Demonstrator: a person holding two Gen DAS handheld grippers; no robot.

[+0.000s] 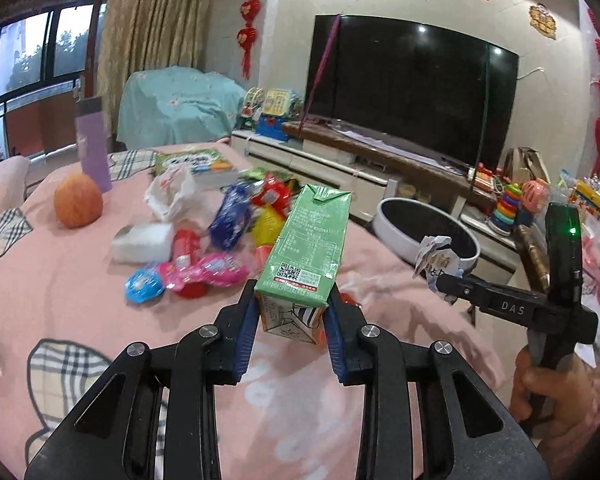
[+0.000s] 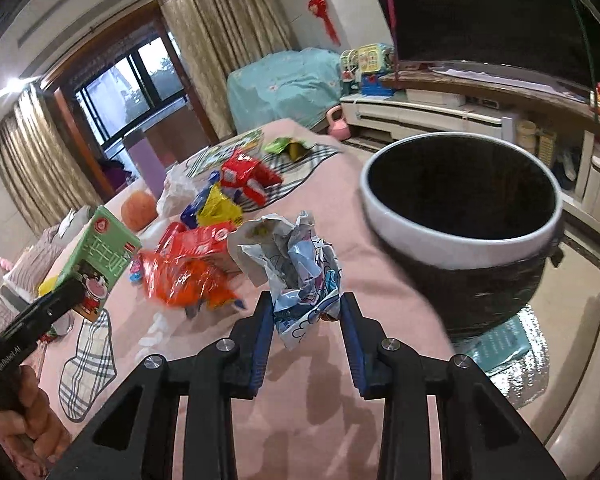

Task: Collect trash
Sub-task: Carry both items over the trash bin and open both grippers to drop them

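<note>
The left gripper (image 1: 292, 312) clamps a green milk carton (image 1: 308, 248) above the pink bedspread (image 1: 80, 304). The right gripper (image 2: 306, 320) pinches a crumpled printed paper wad (image 2: 296, 264) near the bed's edge, just beside the white-rimmed black bin (image 2: 460, 248), which stands past that edge.

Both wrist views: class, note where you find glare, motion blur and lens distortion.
Left wrist view: ceiling lights glare on the dark TV screen, the wrappers behind the sharp green carton are smeared, and the edges curve and darken. Right wrist view: the bin bulges and its lower wall blurs, while the crumpled paper stays fairly crisp.
</note>
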